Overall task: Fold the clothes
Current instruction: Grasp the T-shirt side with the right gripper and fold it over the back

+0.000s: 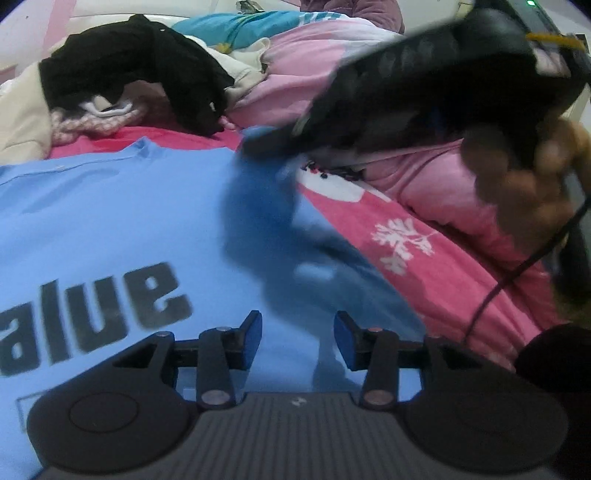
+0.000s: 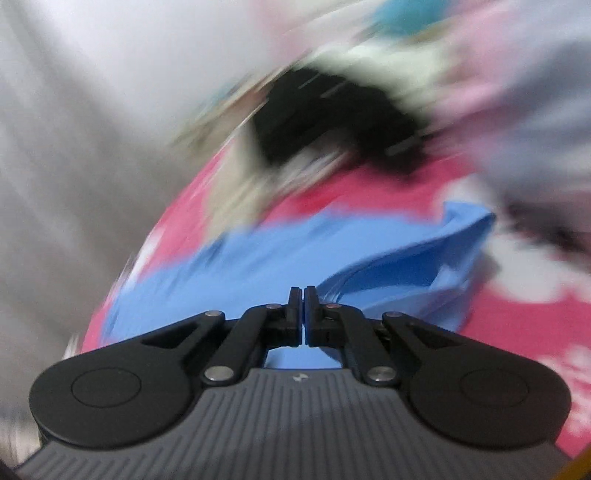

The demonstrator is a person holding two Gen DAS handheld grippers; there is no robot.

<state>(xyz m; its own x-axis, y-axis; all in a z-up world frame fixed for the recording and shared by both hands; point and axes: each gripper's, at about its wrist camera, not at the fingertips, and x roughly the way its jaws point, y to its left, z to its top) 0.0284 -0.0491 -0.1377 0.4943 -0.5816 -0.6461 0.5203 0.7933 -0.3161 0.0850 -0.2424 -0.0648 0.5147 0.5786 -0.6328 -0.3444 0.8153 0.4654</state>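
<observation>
A light blue T-shirt (image 1: pixel 110 221) with dark letters "alue" lies spread on a pink bedspread (image 1: pixel 406 236). My left gripper (image 1: pixel 297 338) is open and empty, low over the shirt's front. My right gripper (image 2: pixel 303 295) is shut on the blue shirt's fabric (image 2: pixel 388 269) and lifts a fold of it; this view is heavily blurred. In the left wrist view the right gripper (image 1: pixel 258 142) shows at the upper right, blurred, held in a hand, with a piece of blue cloth (image 1: pixel 266 206) hanging from it.
A pile of other clothes, black (image 1: pixel 140 70), cream and patterned, lies at the back left of the bed. A pink quilt (image 1: pixel 303 62) and a teal item (image 1: pixel 240 26) lie behind. A black cable (image 1: pixel 517 273) hangs at the right.
</observation>
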